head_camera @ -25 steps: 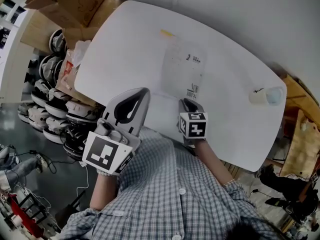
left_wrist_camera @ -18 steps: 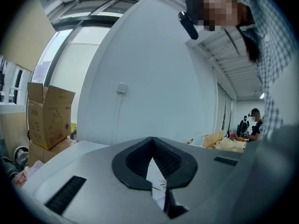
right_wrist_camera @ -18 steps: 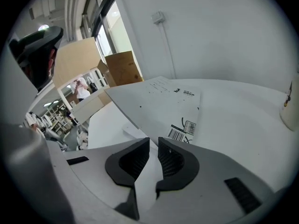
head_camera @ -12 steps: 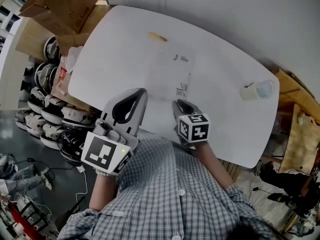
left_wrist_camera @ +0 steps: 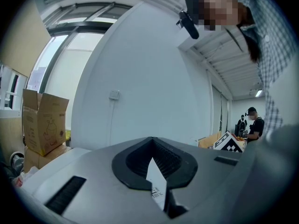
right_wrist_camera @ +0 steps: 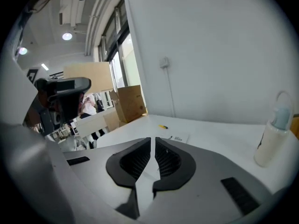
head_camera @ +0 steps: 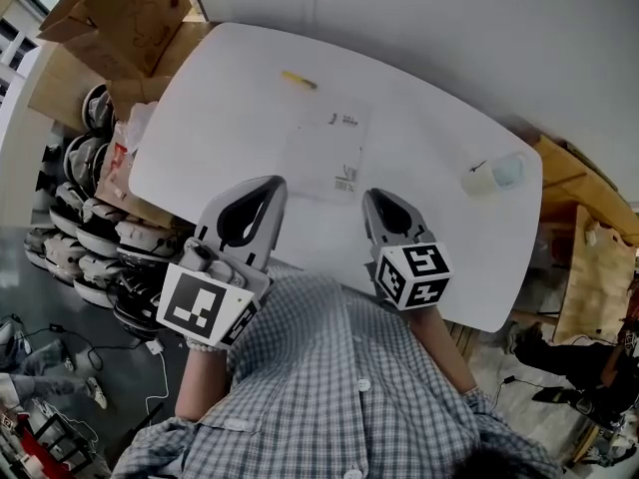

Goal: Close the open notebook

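Note:
The white notebook (head_camera: 324,151) lies flat on the white table (head_camera: 439,118), with small print at its far and near right corners. I cannot tell whether it is open or folded shut. My left gripper (head_camera: 268,185) hangs over the table's near edge, just left of the notebook, jaws shut and holding nothing. My right gripper (head_camera: 377,198) hangs just right of the notebook's near corner, also shut and holding nothing. In the left gripper view a sliver of printed paper (left_wrist_camera: 156,181) shows through the left gripper (left_wrist_camera: 152,140). The right gripper (right_wrist_camera: 153,141) points toward the notebook (right_wrist_camera: 180,137).
A yellow pen (head_camera: 298,79) lies beyond the notebook. A clear plastic bottle (head_camera: 494,175) stands at the table's right side and shows as the bottle (right_wrist_camera: 273,134) in the right gripper view. Cardboard boxes (head_camera: 120,18) and stacked helmets (head_camera: 85,168) sit left of the table. A wall runs behind it.
My right gripper has drawn back and to the right, off the notebook's near part. The left gripper has hardly moved. The head view has shifted, so the table sits more to the left.

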